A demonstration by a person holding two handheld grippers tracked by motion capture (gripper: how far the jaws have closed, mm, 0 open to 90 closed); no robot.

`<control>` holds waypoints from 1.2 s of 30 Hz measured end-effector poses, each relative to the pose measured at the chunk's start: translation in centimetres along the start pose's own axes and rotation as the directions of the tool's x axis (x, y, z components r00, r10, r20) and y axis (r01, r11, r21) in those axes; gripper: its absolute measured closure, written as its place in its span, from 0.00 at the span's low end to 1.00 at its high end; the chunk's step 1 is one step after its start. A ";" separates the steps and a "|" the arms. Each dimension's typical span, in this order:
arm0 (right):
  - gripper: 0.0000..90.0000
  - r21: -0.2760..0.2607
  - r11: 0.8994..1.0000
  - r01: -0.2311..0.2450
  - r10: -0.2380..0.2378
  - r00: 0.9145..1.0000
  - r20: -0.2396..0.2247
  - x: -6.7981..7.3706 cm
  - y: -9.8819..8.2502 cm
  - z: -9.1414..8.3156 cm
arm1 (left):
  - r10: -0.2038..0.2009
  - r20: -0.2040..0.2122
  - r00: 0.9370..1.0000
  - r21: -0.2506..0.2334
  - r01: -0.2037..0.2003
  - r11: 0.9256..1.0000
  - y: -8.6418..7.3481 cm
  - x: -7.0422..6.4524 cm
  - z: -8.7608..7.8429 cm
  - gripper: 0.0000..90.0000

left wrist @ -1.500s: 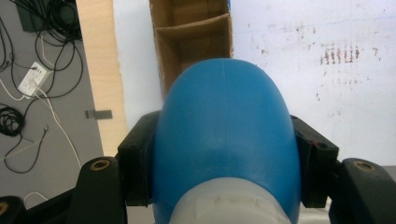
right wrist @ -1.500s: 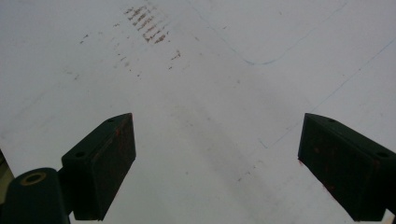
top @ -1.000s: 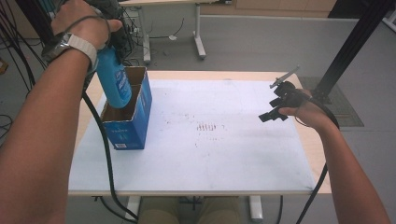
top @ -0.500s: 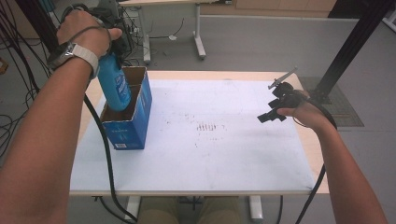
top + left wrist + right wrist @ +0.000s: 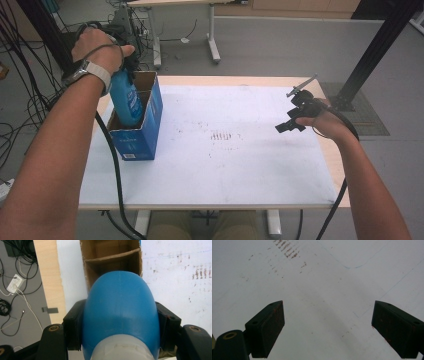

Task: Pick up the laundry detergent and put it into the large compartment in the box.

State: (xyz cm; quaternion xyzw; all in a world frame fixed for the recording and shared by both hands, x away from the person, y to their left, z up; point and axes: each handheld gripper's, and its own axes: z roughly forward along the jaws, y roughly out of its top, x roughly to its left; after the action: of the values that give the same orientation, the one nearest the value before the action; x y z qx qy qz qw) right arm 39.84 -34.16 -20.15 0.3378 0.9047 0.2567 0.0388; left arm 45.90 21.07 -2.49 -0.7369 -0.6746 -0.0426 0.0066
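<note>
A blue bottle [image 5: 126,100] with a pale grey neck hangs base-down, partly inside an open blue cardboard box [image 5: 142,131] at the table's left. My left gripper [image 5: 119,65] is shut on the bottle near its neck; in the left gripper view the bottle [image 5: 120,312] sits between both black pads, above the box's divided brown inside [image 5: 112,262]. Over the table's right side my right gripper [image 5: 289,120] stands open, and in the right gripper view the gripper [image 5: 328,331] has nothing between its pads.
The white table sheet [image 5: 235,165] carries faint brown marks [image 5: 221,136] near the middle. Black cables [image 5: 117,180] trail from the left hand over the table's front edge. A black post [image 5: 372,50] rises at the far right, and desk legs [image 5: 212,40] stand behind.
My left gripper has lowered the blue bottle farther into the blue box. The right gripper has stayed where it was.
</note>
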 end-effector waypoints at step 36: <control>0.12 0.024 0.999 -0.043 0.043 0.999 -0.001 -0.2 -1.2 1.1 | 0.054 -0.004 0.999 -0.030 -0.054 0.998 0.2 -0.3 8.1 0.42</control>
State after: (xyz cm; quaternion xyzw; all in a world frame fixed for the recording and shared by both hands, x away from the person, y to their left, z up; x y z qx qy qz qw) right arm 39.57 -34.58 -21.67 0.3575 0.9002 0.2470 0.0287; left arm 46.49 21.27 -10.56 -0.7546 -0.6539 -0.0537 -0.0023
